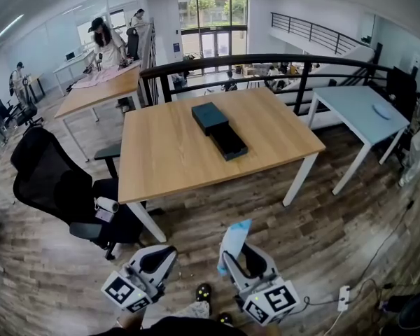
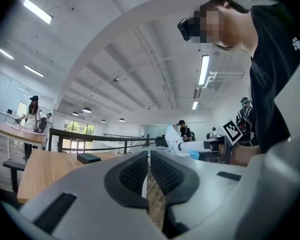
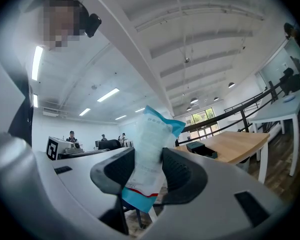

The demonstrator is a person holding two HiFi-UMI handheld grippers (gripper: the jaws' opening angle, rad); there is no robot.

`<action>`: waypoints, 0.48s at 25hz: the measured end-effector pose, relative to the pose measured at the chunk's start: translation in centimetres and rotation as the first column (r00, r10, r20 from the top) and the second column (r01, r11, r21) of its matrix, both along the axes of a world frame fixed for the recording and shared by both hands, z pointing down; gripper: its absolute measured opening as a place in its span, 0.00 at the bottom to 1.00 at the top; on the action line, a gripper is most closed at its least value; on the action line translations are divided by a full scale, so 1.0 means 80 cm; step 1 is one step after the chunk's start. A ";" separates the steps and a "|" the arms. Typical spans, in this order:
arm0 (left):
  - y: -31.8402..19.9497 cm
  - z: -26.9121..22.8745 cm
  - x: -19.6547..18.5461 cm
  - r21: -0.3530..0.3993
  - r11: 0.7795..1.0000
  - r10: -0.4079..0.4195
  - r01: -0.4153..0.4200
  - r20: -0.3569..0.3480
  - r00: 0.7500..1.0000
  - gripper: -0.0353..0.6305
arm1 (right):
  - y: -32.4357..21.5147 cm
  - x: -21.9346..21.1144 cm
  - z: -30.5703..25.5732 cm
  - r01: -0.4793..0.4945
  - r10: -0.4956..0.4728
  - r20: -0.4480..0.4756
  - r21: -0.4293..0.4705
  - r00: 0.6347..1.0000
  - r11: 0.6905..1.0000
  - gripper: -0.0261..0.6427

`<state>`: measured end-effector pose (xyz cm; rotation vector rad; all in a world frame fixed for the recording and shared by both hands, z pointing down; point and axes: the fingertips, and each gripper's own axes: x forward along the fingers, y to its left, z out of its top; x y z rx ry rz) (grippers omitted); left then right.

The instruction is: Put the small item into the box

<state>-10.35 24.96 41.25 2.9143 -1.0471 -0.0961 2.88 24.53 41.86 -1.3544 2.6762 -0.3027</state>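
Right claw (image 3: pixel 149 169) is clamping the small packet (image 3: pixel 152 149), a white pouch with blue edges. Pads are pinching it low on the body, so the top is sticking up free and the bottom corner is hanging below the jaws. This grip is probably leaving the free end ready to go into the box first.

Left claw (image 2: pixel 148 171) is closed to a thin slit with nothing in it, held low beside the right 1. It looks to be idling, or waiting to steady the box.

Box (image 1: pixel 220 128) is sitting mid-worktop (image 1: pixel 168 159) as 2 dark parts touching end to end, 1 teal-topped, 1 black. I cannot tell which is lid and which is base. Both claws are well apart from it, low over the wood floor in front of the worktop, so the carry-over is not yet done.

Head view is giving the layout: box location and the gap to cover. It is not showing the grip clearly. Right gripper view is showing the pinch on the packet, with the box small behind it. Left gripper view is confirming the empty jaws and is also catching the packet from the side.
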 end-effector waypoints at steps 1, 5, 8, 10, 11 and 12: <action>-0.004 -0.001 -0.001 0.002 1.000 0.002 -0.002 0.000 1.000 0.09 | -0.005 -0.002 -0.001 0.000 0.000 0.000 0.002 1.000 1.000 0.30; -0.023 -0.003 -0.011 0.006 1.000 -0.003 0.003 -0.003 1.000 0.09 | -0.026 -0.014 -0.006 0.009 -0.009 -0.003 0.012 1.000 1.000 0.30; -0.037 -0.003 -0.022 0.008 1.000 -0.017 0.017 -0.007 1.000 0.09 | -0.041 -0.022 -0.009 0.016 -0.016 -0.011 0.016 1.000 1.000 0.30; -0.045 -0.002 -0.029 0.008 1.000 -0.023 0.023 -0.012 1.000 0.09 | -0.050 -0.027 -0.010 0.019 -0.019 -0.015 0.018 1.000 1.000 0.30; -0.050 -0.001 -0.032 0.007 1.000 -0.024 0.024 -0.014 1.000 0.09 | -0.054 -0.029 -0.011 0.019 -0.019 -0.017 0.020 1.000 1.000 0.30; -0.055 0.000 -0.034 0.005 1.000 -0.023 0.023 -0.018 1.000 0.09 | -0.059 -0.031 -0.011 0.019 -0.018 -0.019 0.022 1.000 1.000 0.30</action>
